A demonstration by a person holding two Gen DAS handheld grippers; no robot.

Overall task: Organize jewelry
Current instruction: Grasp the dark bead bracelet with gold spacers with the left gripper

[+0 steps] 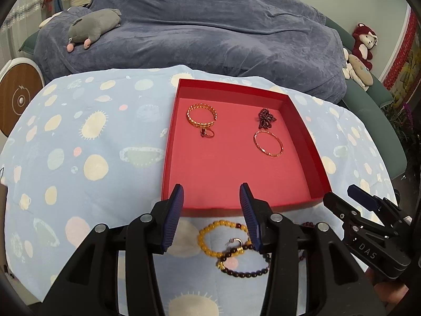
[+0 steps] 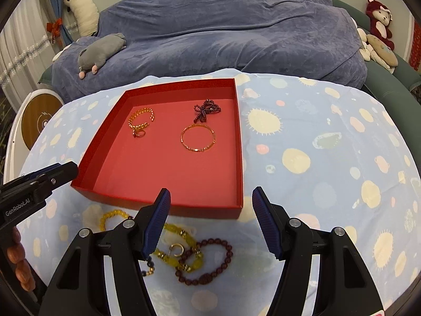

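A red tray point(image 1: 171, 131) point(image 2: 240, 142) lies on the spotted cloth. It holds a gold chain bracelet point(image 1: 201, 115) point(image 2: 141, 119), a small ring point(image 1: 208, 133) point(image 2: 138, 133), a dark beaded piece point(image 1: 266, 118) point(image 2: 206, 110) and a thin gold bangle point(image 1: 268, 143) point(image 2: 198, 138). In front of the tray lie a yellow bead bracelet point(image 1: 210, 239) point(image 2: 181, 247), a dark bead bracelet point(image 1: 244, 268), a maroon bead bracelet point(image 2: 210, 260) and a small gold ring point(image 1: 235, 242) point(image 2: 176, 248). My left gripper point(image 1: 211, 192) is open and empty above them. My right gripper point(image 2: 210, 197) is open and empty too.
The spotted light-blue cloth point(image 1: 79, 158) covers the table. Behind it a sofa under a blue blanket point(image 1: 210, 26) carries a grey plush toy point(image 1: 92, 26). Plush toys point(image 2: 379, 21) sit at the far right. A round wood-and-white device point(image 1: 18, 100) stands at the left.
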